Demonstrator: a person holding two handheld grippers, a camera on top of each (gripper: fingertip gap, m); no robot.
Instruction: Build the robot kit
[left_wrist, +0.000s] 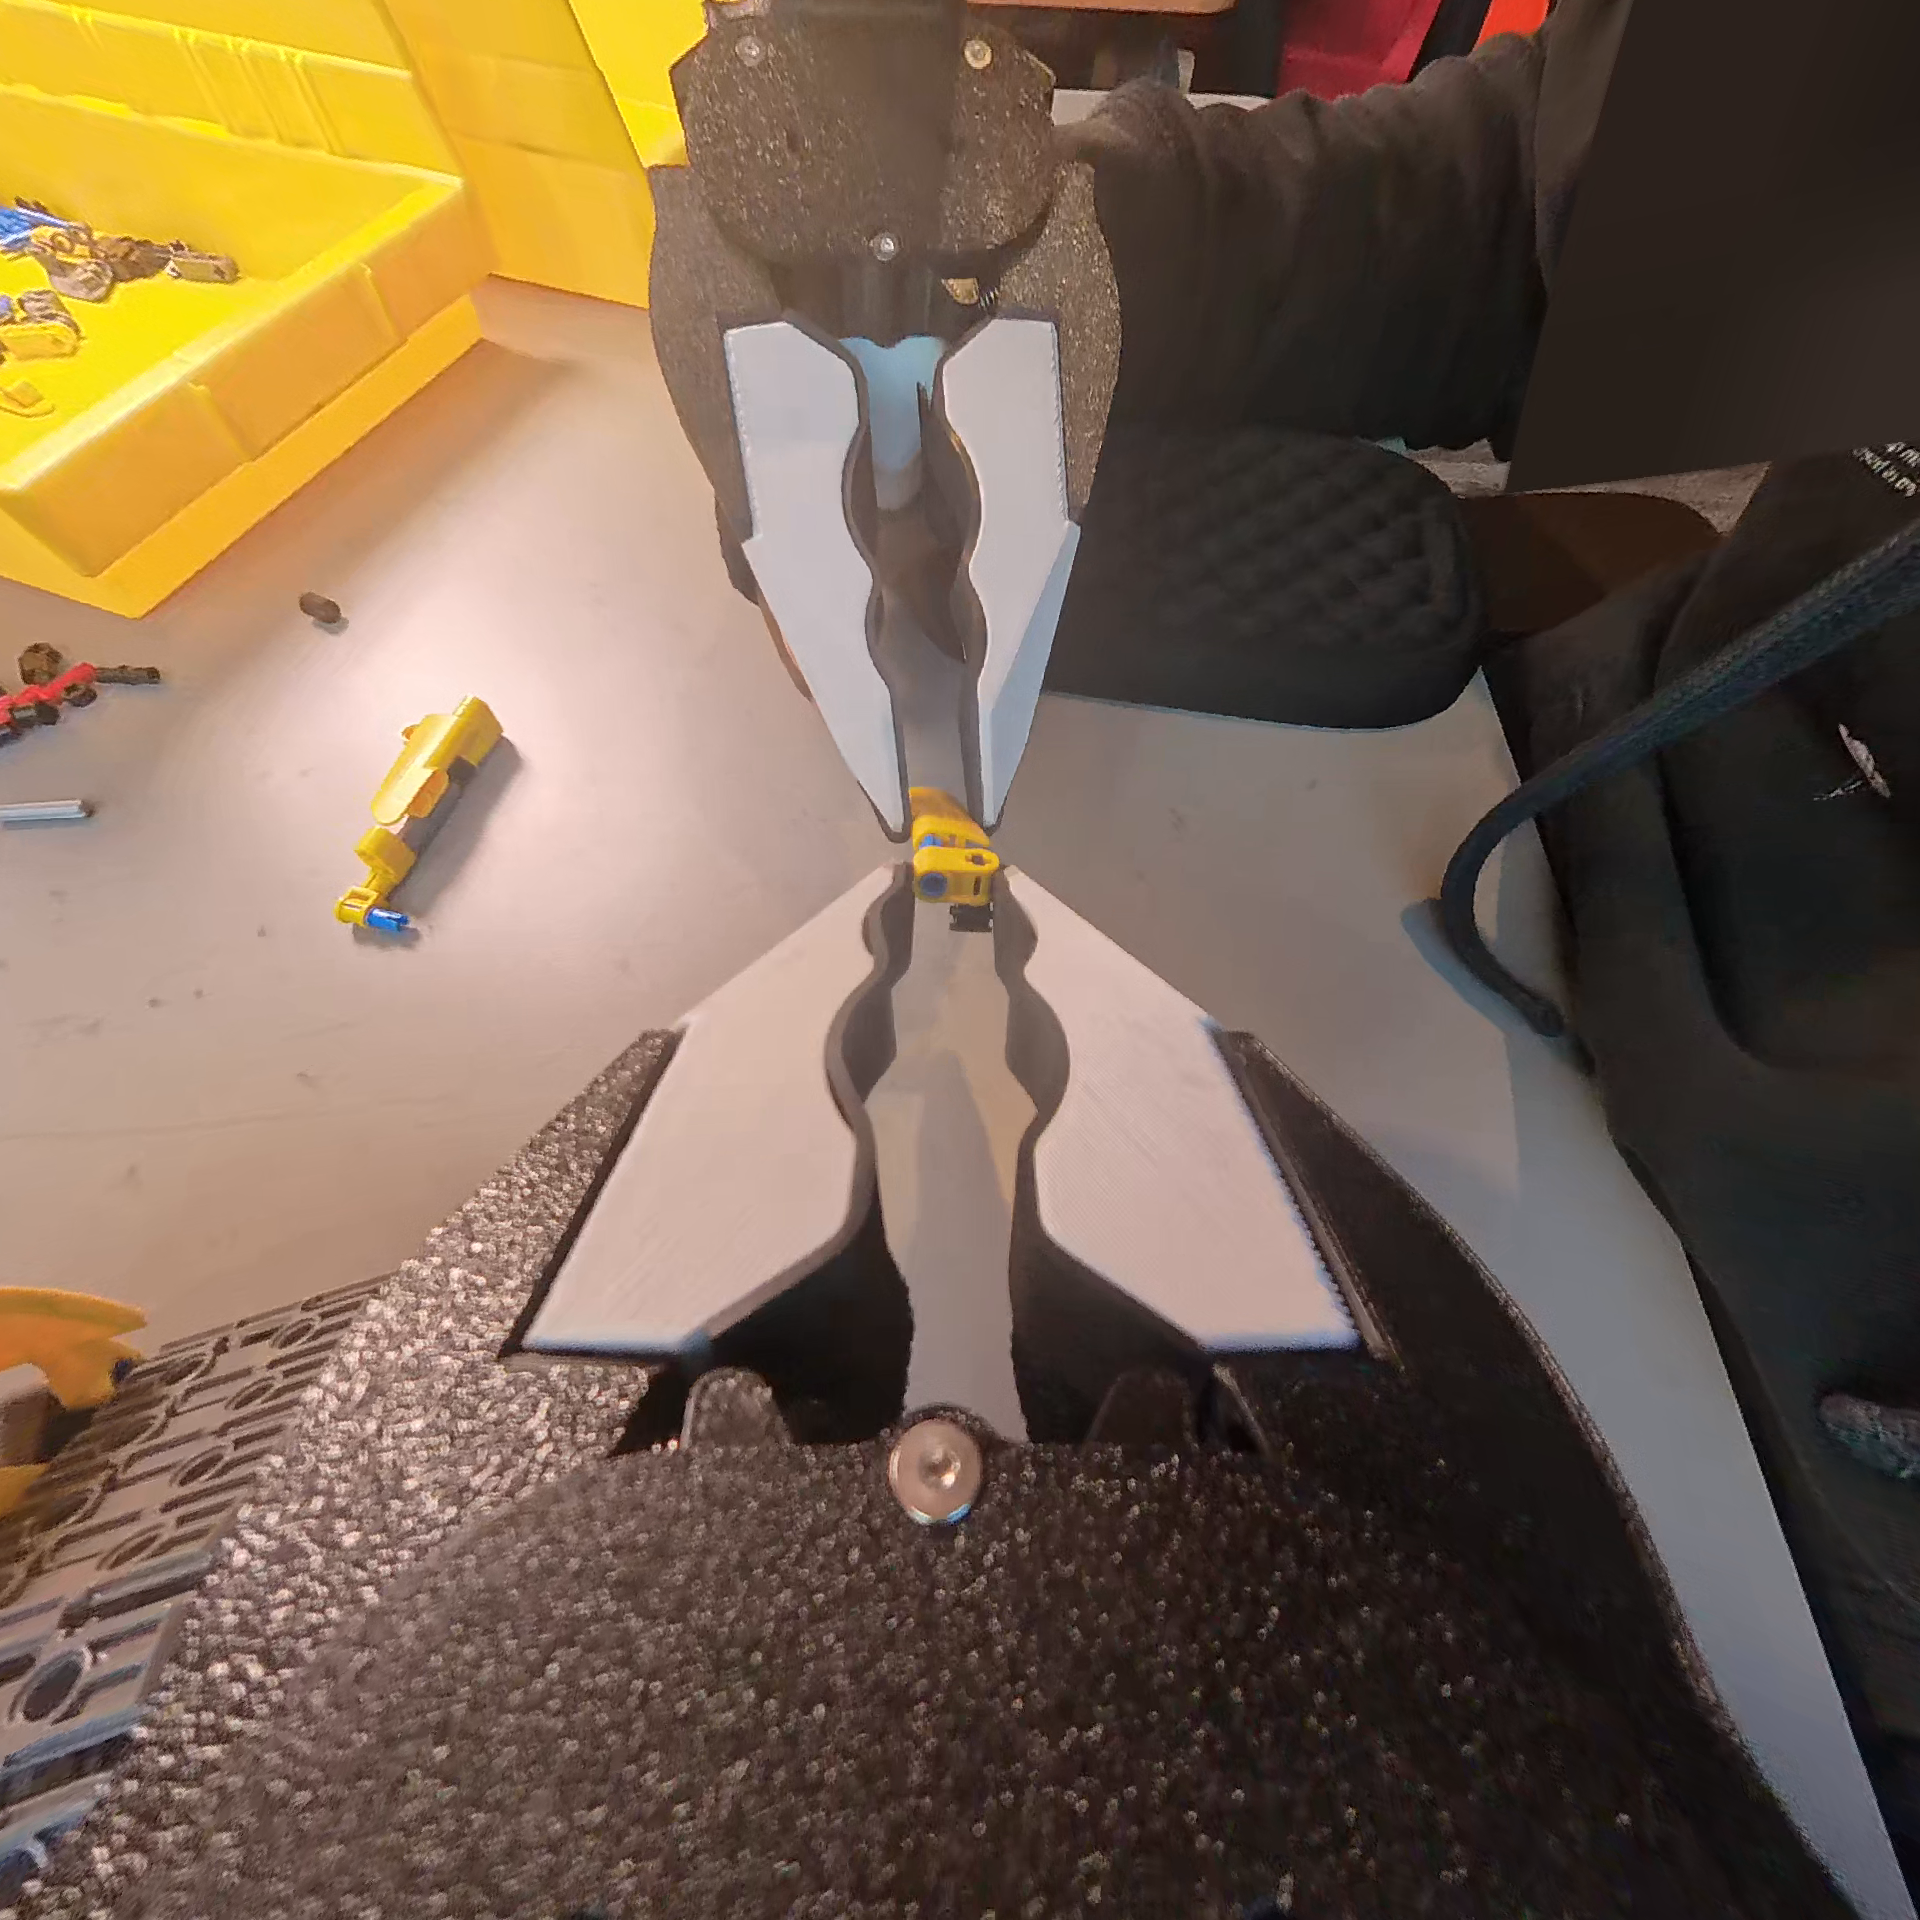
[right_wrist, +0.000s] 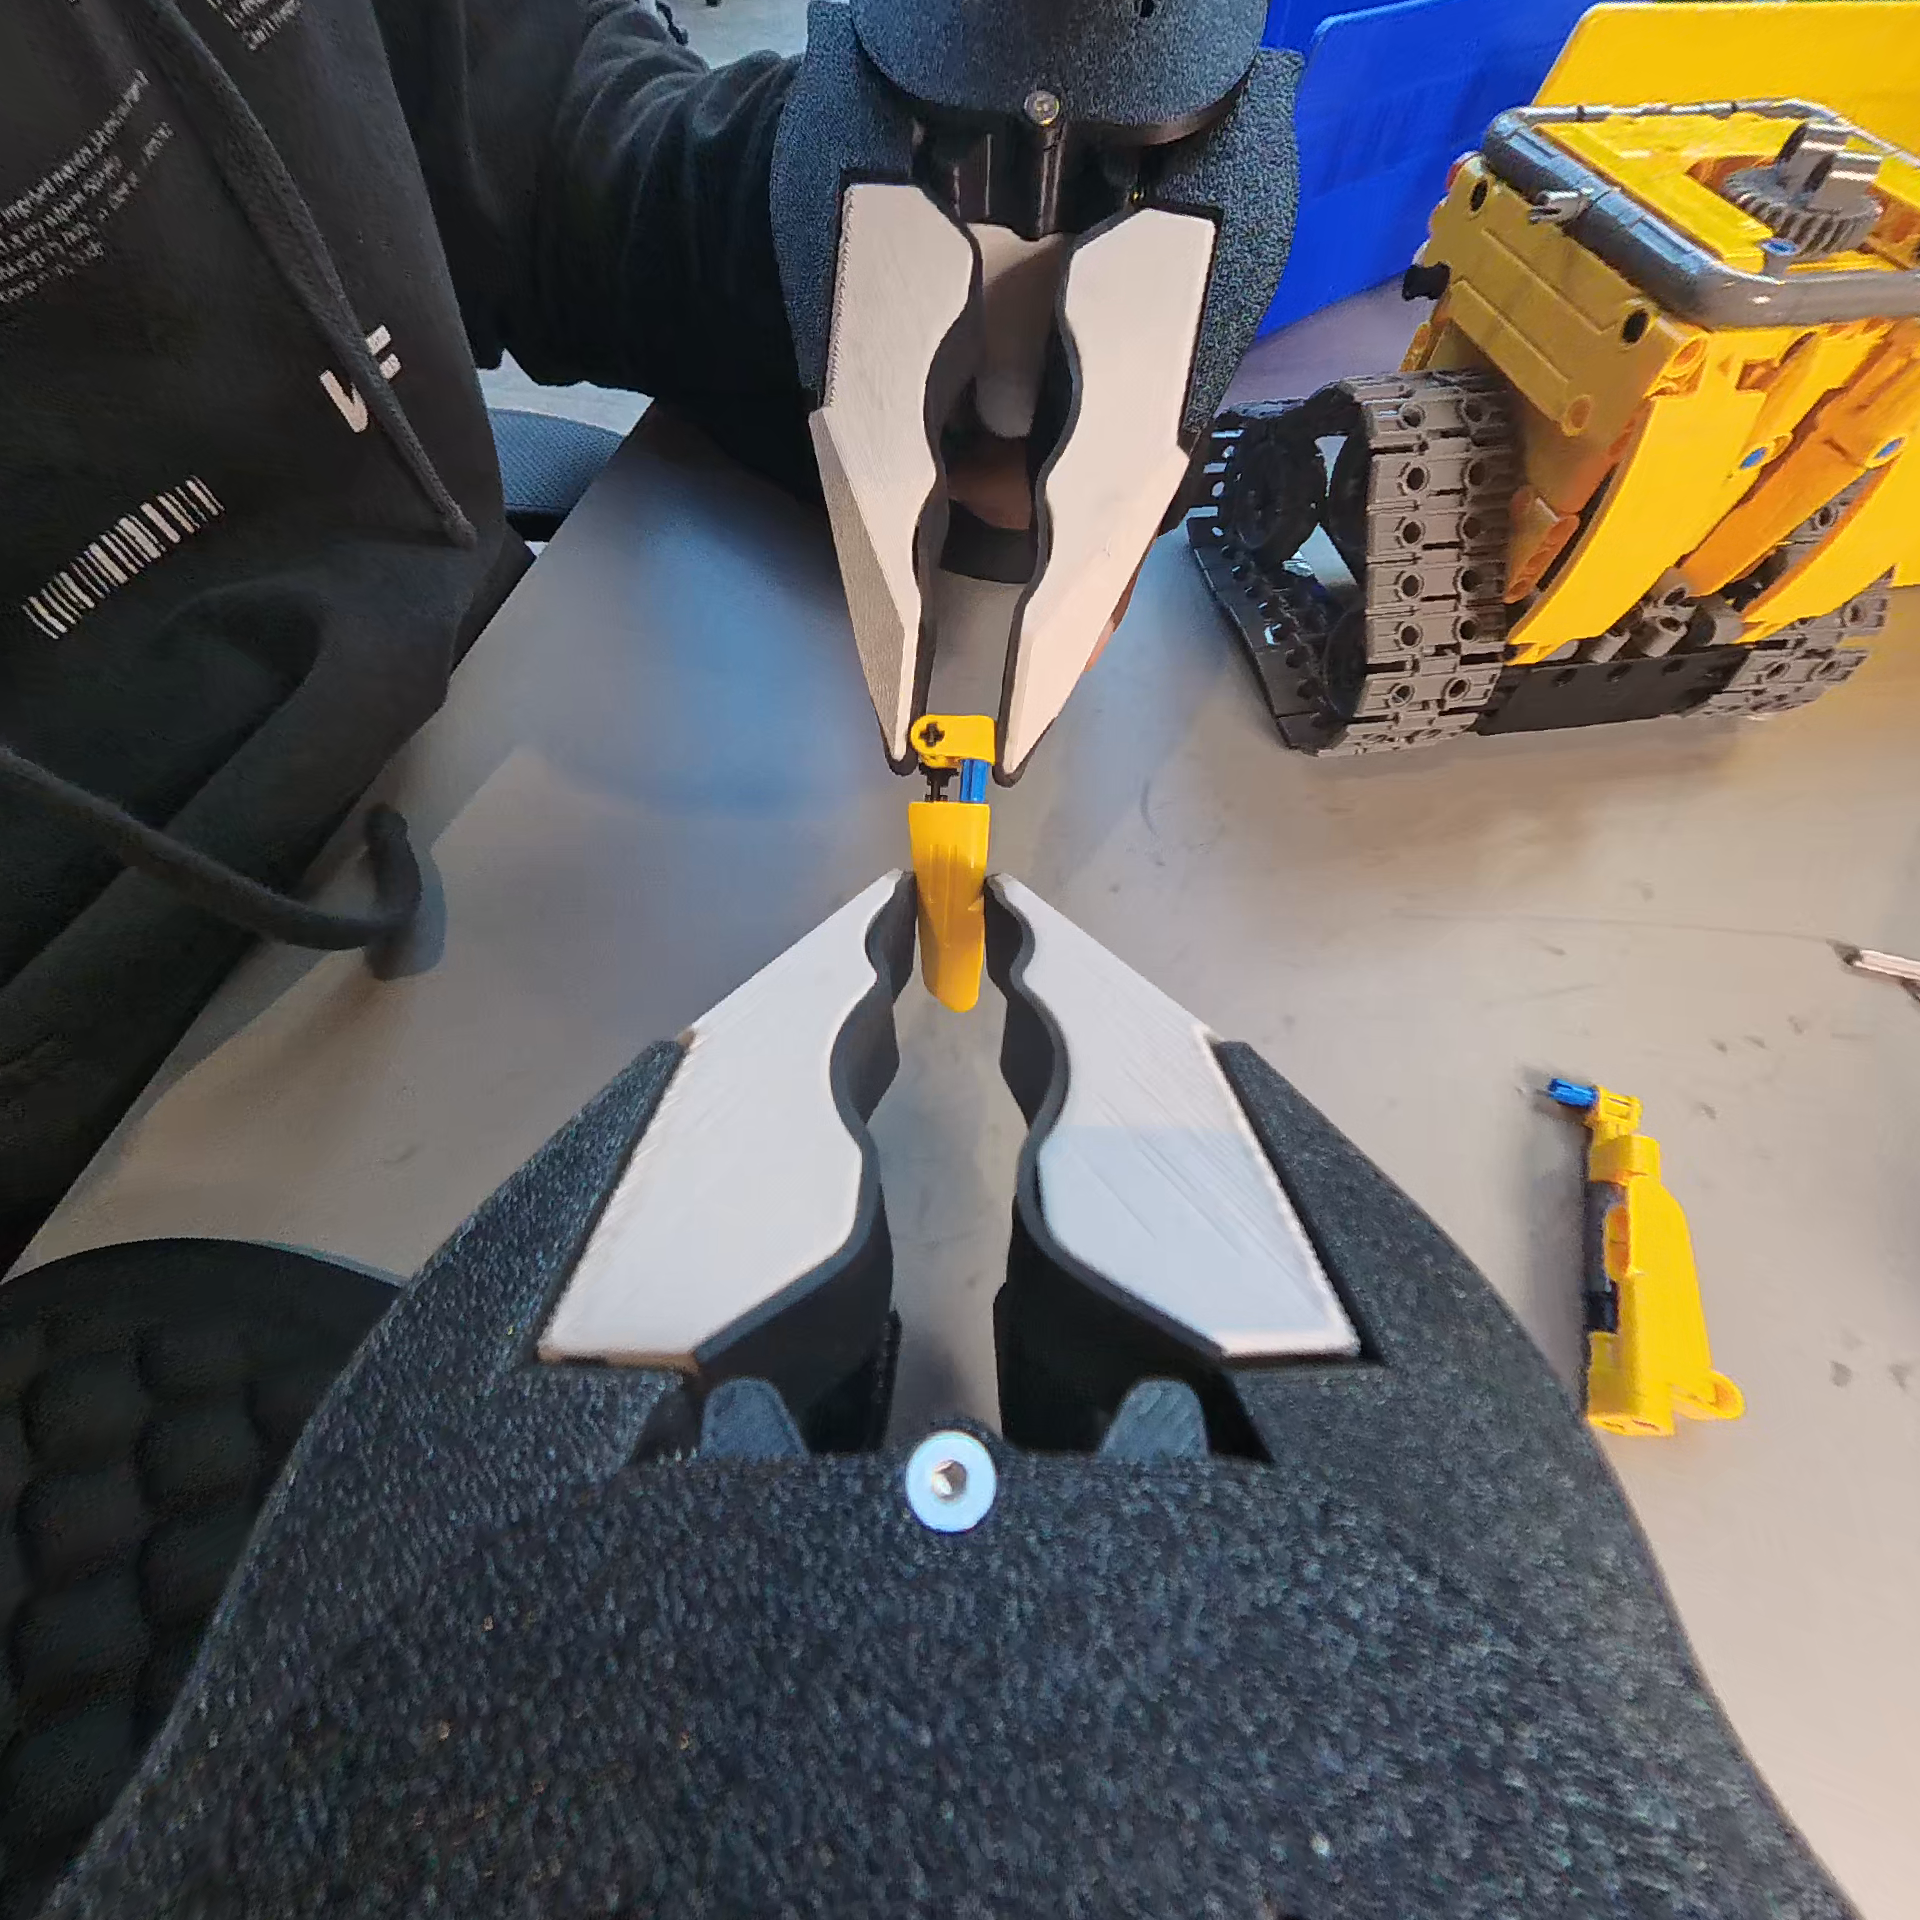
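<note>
1. Grey tabletop (right_wrist: 1351, 935) is filling both views, and you are working just above it, near its edge, with your dark sleeve (left_wrist: 1299, 260) reaching in at the top of the left wrist view.
2. You are keeping the yellow tracked model (right_wrist: 1558, 468) parked at the upper right of the right wrist view and the yellow bins (left_wrist: 208, 364) at the upper left of the left wrist view, well apart from the grippers.
3. A spare yellow sub-assembly (right_wrist: 1652, 1278) is lying flat at the right of the right wrist view, untouched.
4. You are pointing the two grippers tip to tip, probably so each can take one end of the same small yellow piece (right_wrist: 951, 914).
5. Your right gripper (right_wrist: 948, 904) is clamping the tapered yellow end, jaws nearly together.
6. Your left gripper (left_wrist: 951, 883) is pinching the short yellow connector end (left_wrist: 951, 847) with its blue pin, jaws almost closed on it, so the piece is hanging between both tips, clear of the table.
</note>
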